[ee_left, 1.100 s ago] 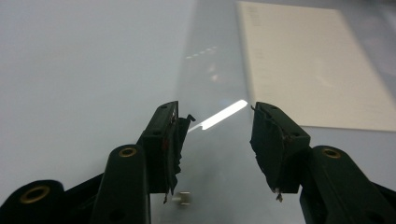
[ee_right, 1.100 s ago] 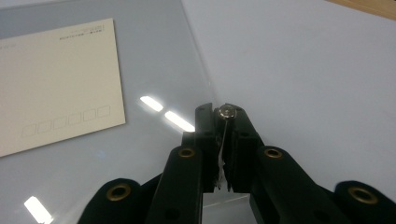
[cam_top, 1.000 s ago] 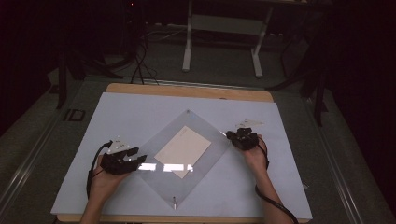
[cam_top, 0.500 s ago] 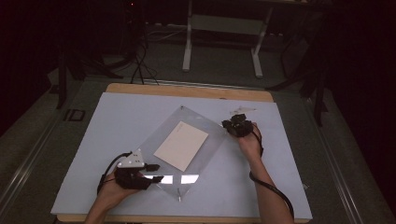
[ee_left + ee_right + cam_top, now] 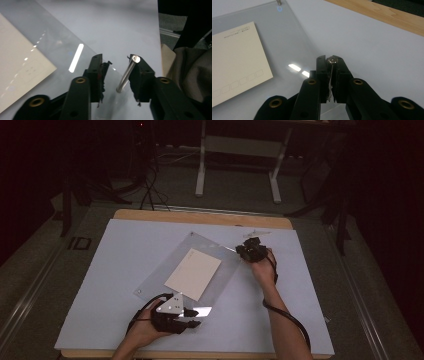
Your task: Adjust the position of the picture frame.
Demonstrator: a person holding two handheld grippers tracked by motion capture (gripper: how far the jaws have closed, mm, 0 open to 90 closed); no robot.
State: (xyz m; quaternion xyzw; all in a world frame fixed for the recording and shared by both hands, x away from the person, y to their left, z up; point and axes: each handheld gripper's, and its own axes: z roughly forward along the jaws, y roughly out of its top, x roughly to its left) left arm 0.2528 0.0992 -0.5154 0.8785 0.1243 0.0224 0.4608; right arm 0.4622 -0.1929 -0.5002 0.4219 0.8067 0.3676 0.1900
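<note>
The left gripper [image 5: 192,317], now at the clear panel's [image 5: 150,282] near corner, has been closing around its metal post [image 5: 127,73], pads apart; the card [image 5: 193,273] lies inside; the right gripper [image 5: 331,75] stays clamped on the far-corner post [image 5: 332,60]

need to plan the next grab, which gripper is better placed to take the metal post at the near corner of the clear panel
Left. The left gripper already has the metal post between its jaws, which have just been closing with a gap left. The right gripper is shut on another post at the clear panel's far corner.
</note>
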